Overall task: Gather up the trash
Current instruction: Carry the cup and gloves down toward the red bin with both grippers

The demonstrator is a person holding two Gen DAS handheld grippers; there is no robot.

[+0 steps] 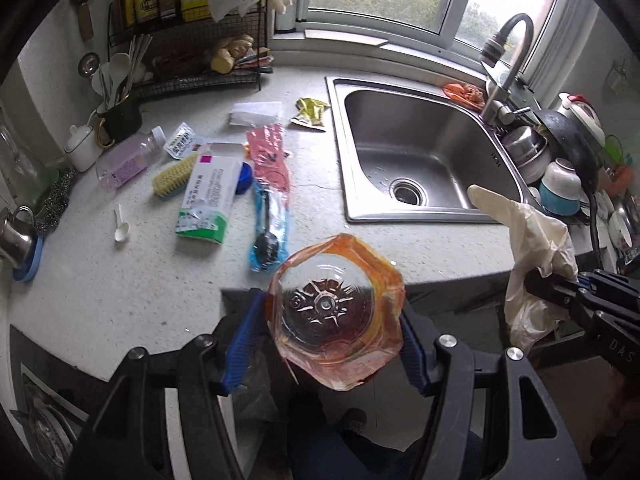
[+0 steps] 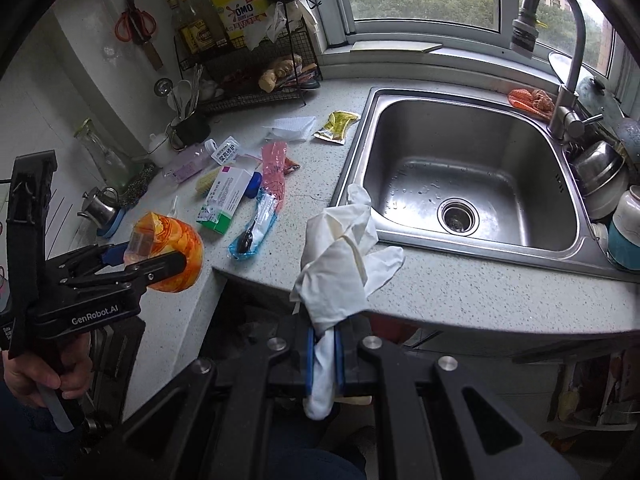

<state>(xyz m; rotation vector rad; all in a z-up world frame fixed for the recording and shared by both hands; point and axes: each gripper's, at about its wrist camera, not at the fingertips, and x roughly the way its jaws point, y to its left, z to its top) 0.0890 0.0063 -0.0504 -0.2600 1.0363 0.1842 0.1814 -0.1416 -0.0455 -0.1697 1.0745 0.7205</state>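
My left gripper (image 1: 328, 344) is shut on a clear plastic bottle with an orange label (image 1: 334, 312), seen bottom-on and held off the counter's front edge. The right wrist view shows that same bottle (image 2: 172, 256) in the left gripper (image 2: 156, 258) at the left. A crumpled cream rubber glove (image 2: 344, 248) hangs upward out of my right gripper (image 2: 325, 356), which is shut on its cuff. The glove (image 1: 532, 248) and right gripper (image 1: 538, 282) also show at the right of the left wrist view.
On the speckled counter (image 1: 120, 292) lie a green-white box (image 1: 208, 196), a pink bag (image 1: 268, 160), a blue spoon wrapper (image 1: 268, 224), a yellow sachet (image 1: 312, 114), a tissue (image 1: 256, 112), a lilac bottle (image 1: 128, 160) and a brush (image 1: 172, 176). The steel sink (image 1: 420, 92) and dishes (image 1: 560, 184) lie right.
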